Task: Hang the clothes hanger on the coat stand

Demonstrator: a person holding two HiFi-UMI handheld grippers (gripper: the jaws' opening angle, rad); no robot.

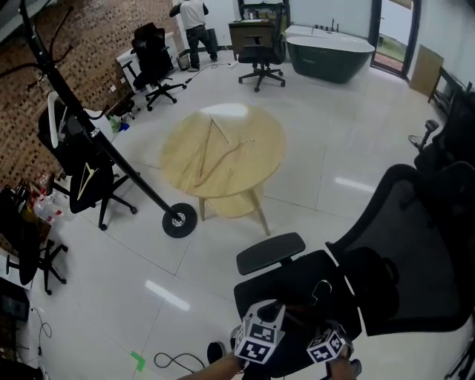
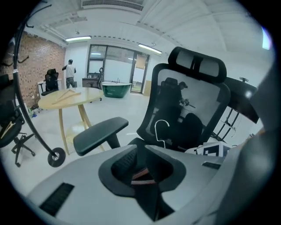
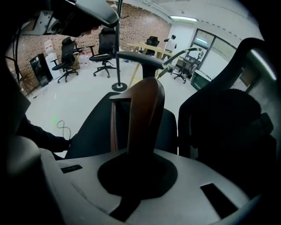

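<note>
A brown wooden clothes hanger (image 3: pixel 142 114) with a white metal hook (image 2: pixel 161 131) lies on the seat of a black office chair (image 1: pixel 297 278). My right gripper (image 3: pixel 139 147) is shut on one wooden arm of it, which rises between the jaws. In the left gripper view, brown wood (image 2: pixel 142 176) shows between the closed jaws of my left gripper (image 2: pixel 144 151). Both grippers sit low in the head view, the left gripper (image 1: pixel 276 320) beside the right gripper (image 1: pixel 326 335). The black coat stand (image 1: pixel 96 137) leans across the left, with its round base (image 1: pixel 179 220) on the floor.
A round wooden table (image 1: pixel 256 159) stands beyond the chair, with another wooden hanger (image 1: pixel 211 148) on it. Black office chairs (image 1: pixel 82 174) line the left by a brick wall. A person (image 1: pixel 194 22) stands far back near a dark bathtub (image 1: pixel 330 56).
</note>
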